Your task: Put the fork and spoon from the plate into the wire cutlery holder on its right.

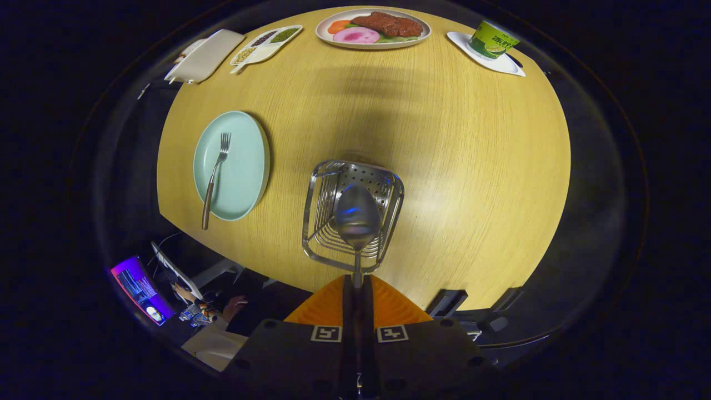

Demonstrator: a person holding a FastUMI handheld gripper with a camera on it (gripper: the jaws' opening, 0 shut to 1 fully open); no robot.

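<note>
the gripper (357, 280) has its two orange fingers (325, 308) pressed together on the thin handle of the spoon (356, 216), whose bowl hangs just ahead of them, over the open top of the wire holder (389, 214). the holder stands on the wooden table (444, 166). ahead and to the left lies the pale green plate (247, 166), the fork (215, 176) resting on it, handle over the near rim. far beyond sits a dish of food (373, 28).
</note>
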